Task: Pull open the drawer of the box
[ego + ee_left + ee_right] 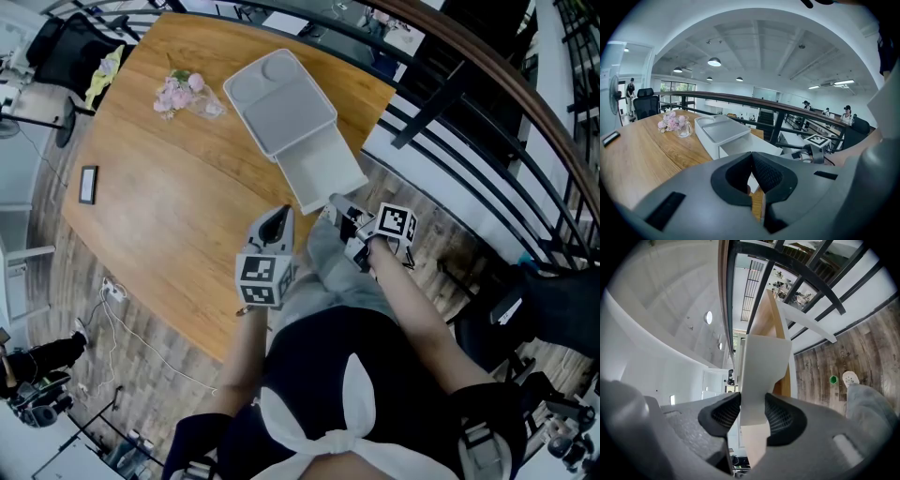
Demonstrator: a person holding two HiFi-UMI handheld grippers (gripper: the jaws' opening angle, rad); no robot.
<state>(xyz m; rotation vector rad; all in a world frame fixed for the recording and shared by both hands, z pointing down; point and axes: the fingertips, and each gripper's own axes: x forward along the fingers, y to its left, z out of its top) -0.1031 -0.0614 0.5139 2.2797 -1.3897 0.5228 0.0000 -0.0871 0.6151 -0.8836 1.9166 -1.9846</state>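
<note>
Left arm: the forearm is seen coming up from 6 o'clock in the head view, and the left claw (281, 214) is held over the near edge of the bench (169, 216), aimed toward 12 o'clock and tilted a little downward.
Left claw state: in the left gripper view the left claw (751, 157) is clenched, the tips of its pads are met and nothing is held between them.
Right arm: the forearm is stretched from 5 o'clock toward 11 o'clock, and the right claw (342, 217) is rolled on its side, so that the floor is seen at 3 o'clock in the right gripper view.
Right claw state: the right claw (752, 411) is closed on the front wall of the drawer (761, 366), with the pads pressed on both faces of the white wall.
Box: the white box (281, 98) is placed on the bench at 12 o'clock from the claws, and its long axis is laid from 11 o'clock to 5 o'clock.
Drawer: the drawer (323, 173) is pulled out of the box end toward 5 o'clock, past the bench edge, along the same axis.
Count: one box, one drawer and two claws are seen, also one glass of pink flowers (178, 94) at 9 o'clock from the box and one flat dark object (88, 185) near the 9 o'clock edge of the bench.
</note>
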